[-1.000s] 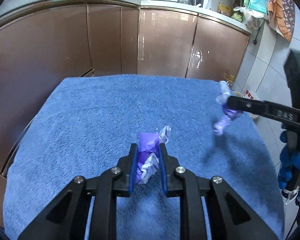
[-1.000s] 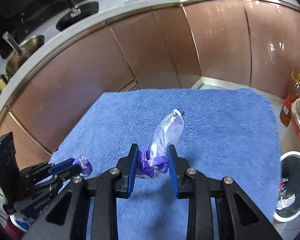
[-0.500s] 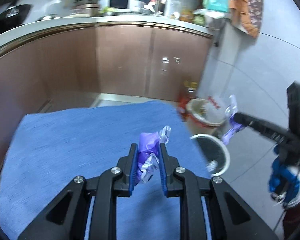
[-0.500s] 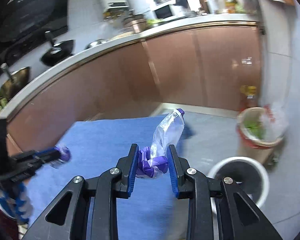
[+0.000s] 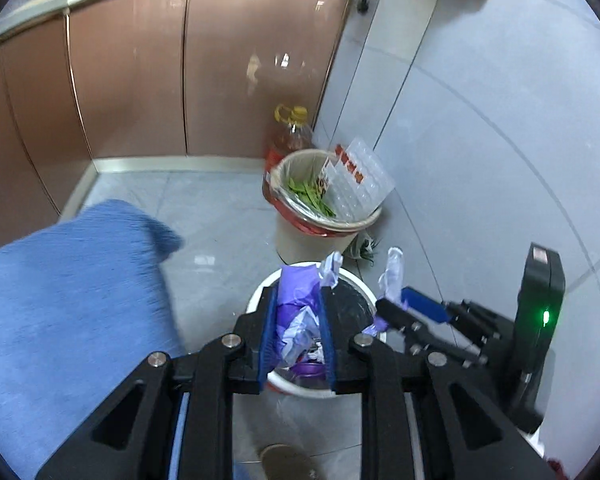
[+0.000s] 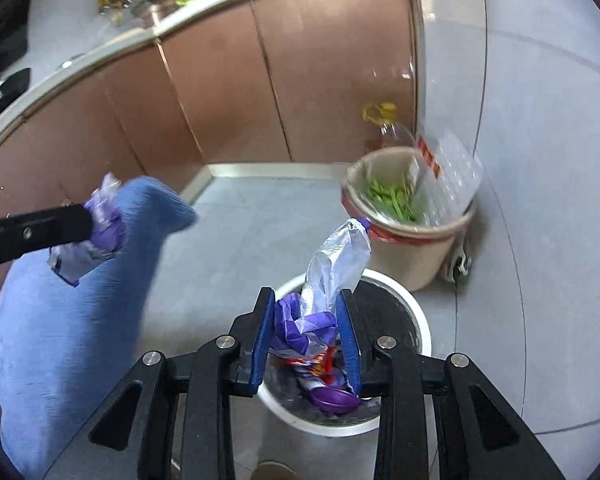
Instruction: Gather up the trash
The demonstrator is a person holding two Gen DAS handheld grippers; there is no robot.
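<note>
Over the white bin [image 6: 414, 322], the right gripper [image 6: 306, 336], jaws just easing apart, pinches a clear-and-purple wrapper [image 6: 332, 276] standing lengthwise upward, while the left gripper [image 5: 298, 332], also loosening, clamps a crumpled purple wrapper [image 5: 296, 308]

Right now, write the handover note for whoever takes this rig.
Left gripper: jaws have just been opening, crumpled purple wrapper between them, over the white bin.
Right gripper: jaws have just been opening, purple-and-clear plastic wrapper between them, over the same bin.
Bin already holds some trash. The beige bin with greens stands behind it.
Done: both pieces lifted off the blue cloth.
Left: drop both.
</note>
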